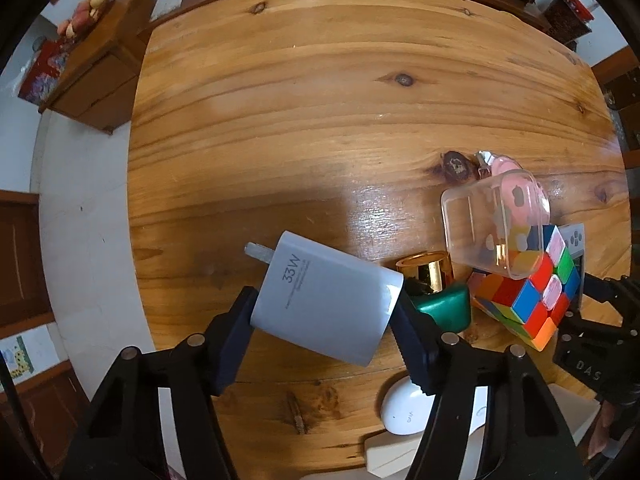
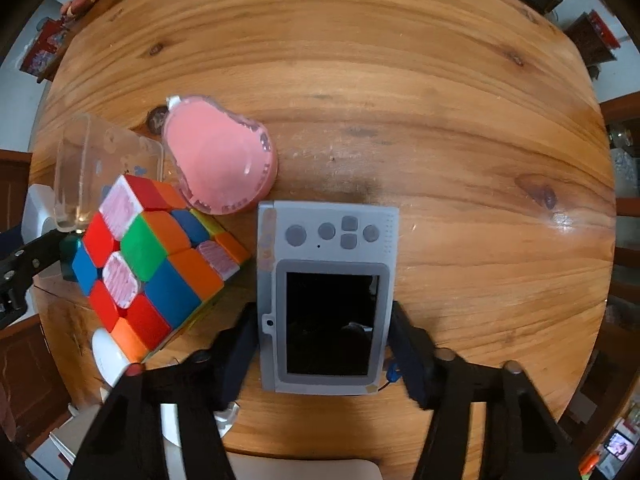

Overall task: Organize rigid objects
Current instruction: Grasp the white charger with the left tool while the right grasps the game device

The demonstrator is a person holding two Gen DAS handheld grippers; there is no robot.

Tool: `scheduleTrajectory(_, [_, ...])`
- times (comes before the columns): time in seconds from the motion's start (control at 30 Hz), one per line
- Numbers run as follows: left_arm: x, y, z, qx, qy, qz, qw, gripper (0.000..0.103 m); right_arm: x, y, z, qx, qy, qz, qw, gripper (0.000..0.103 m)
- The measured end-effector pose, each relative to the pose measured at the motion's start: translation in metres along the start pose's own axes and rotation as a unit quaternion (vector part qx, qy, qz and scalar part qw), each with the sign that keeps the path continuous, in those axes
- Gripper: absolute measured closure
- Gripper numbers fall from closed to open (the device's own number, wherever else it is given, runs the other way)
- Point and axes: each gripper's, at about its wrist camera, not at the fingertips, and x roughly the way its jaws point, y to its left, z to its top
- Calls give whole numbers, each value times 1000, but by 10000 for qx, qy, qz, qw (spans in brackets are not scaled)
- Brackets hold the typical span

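Note:
My left gripper [image 1: 324, 312] is shut on a white 33W charger [image 1: 326, 294], held above the wooden table [image 1: 320, 112] with its prongs pointing left. My right gripper [image 2: 324, 336] has its jaws on both sides of a grey handheld game console [image 2: 326, 300] that lies flat on the table [image 2: 400, 100], touching or nearly touching it. A colourful puzzle cube [image 2: 152, 260] sits left of the console; it also shows in the left wrist view [image 1: 528, 296]. A pink pear-shaped case [image 2: 220, 156] and a clear plastic box [image 2: 100, 160] lie behind the cube.
A gold cap [image 1: 426, 270] and a green object [image 1: 442, 306] sit beside the cube. A white earbud case [image 1: 402, 408] lies near the table's front edge. Wooden cabinets [image 1: 92, 76] stand beyond the table on the left. The right gripper's body [image 1: 600, 320] shows at the right.

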Motion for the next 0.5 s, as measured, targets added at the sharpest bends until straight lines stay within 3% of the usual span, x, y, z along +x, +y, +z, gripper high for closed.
scheduleTrajectory(0.2, [-3, 1, -5, -18, -119, 54, 9999, 35, 0, -6, -3, 160, -45, 239, 9996, 46])
scheduleTrajectory(0.5, [-32, 5, -19, -60, -289, -222, 9993, 38, -17, -26, -14, 433, -151, 839, 9954, 46])
